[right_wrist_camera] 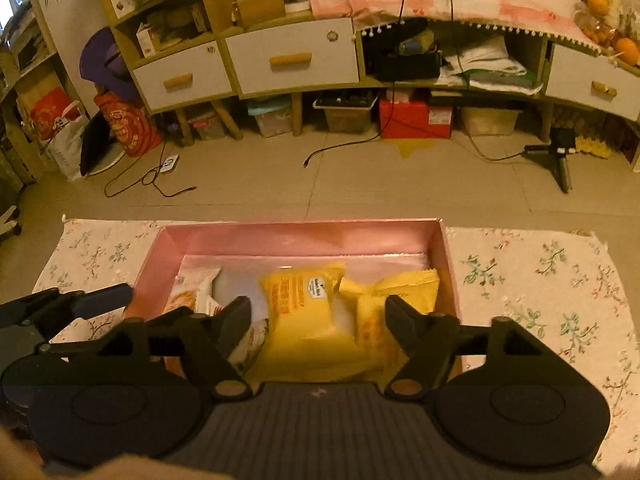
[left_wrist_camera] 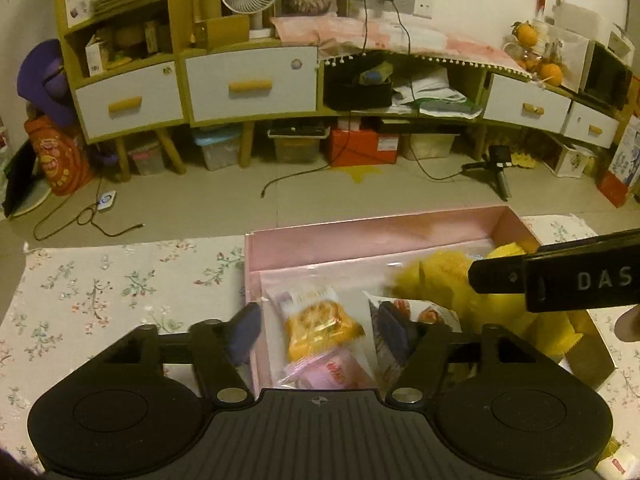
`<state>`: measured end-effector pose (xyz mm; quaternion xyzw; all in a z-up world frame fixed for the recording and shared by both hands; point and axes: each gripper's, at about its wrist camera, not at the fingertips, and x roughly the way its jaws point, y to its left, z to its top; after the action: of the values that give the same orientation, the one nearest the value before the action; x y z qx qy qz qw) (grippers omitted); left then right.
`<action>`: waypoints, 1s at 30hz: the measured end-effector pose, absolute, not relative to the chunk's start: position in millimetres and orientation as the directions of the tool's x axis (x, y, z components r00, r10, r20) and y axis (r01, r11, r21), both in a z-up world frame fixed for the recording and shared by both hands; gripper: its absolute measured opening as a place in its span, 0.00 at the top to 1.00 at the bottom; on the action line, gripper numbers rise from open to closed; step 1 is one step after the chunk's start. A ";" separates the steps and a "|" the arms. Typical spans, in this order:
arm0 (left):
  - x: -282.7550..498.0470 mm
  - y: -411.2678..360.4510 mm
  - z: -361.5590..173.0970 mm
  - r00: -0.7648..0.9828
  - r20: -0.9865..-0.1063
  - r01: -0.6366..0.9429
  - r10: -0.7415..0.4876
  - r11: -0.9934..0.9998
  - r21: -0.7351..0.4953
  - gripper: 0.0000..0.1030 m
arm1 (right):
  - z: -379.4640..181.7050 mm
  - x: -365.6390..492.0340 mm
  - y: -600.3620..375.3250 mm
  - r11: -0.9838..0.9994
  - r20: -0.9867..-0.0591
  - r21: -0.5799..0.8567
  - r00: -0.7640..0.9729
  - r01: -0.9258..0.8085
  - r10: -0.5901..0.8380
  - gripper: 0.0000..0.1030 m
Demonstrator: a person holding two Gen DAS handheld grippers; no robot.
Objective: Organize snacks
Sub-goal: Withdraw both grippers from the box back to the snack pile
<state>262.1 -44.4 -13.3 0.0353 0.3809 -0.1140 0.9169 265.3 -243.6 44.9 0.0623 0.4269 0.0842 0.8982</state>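
Note:
A pink box [left_wrist_camera: 360,236] [right_wrist_camera: 304,236] stands open on a floral cloth [left_wrist_camera: 100,280] [right_wrist_camera: 540,280]. In it lie an orange biscuit packet [left_wrist_camera: 320,320], a pink packet [left_wrist_camera: 332,372], a white printed packet [left_wrist_camera: 432,314] and yellow packets [right_wrist_camera: 300,304] [left_wrist_camera: 444,276]. My left gripper [left_wrist_camera: 320,330] is open over the box's left end, with nothing between the fingers. My right gripper [right_wrist_camera: 318,316] is open above the yellow packets, holding nothing. The right gripper's finger [left_wrist_camera: 560,276] shows at the right of the left wrist view. The left gripper's finger [right_wrist_camera: 100,300] shows at the left of the right wrist view.
Beyond the cloth is a tiled floor [left_wrist_camera: 240,200] with loose cables [left_wrist_camera: 80,220] and a small tripod [left_wrist_camera: 496,164]. A wooden cabinet [left_wrist_camera: 248,84] with white drawers lines the back wall, with storage bins [left_wrist_camera: 296,144] beneath. A small packet [left_wrist_camera: 618,464] lies on the cloth at the right.

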 end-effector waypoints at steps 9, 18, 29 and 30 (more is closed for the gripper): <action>255.4 -38.6 -6.4 0.676 -0.713 0.228 -0.185 0.973 -0.037 0.21 | 54.1 258.4 -249.5 0.981 -0.748 0.181 0.638 -0.074 0.186 0.20; 222.6 -33.0 11.0 0.678 -0.715 0.238 -0.174 0.971 -0.011 0.13 | 68.6 224.7 -262.8 0.981 -0.737 0.188 0.652 -0.055 0.178 0.11; 163.4 -15.8 31.0 0.668 -0.730 0.255 -0.147 0.966 0.039 0.07 | 79.8 166.6 -264.7 0.989 -0.729 0.131 0.669 -0.069 0.143 0.04; 158.1 -13.8 32.5 0.666 -0.731 0.257 -0.145 0.965 0.042 0.06 | 80.6 162.8 -264.6 0.989 -0.730 0.132 0.668 -0.070 0.144 0.04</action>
<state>158.1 -13.8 32.5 0.0711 0.3933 -0.1105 0.9100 162.8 -264.6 80.6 0.0463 0.4033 0.0586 0.9120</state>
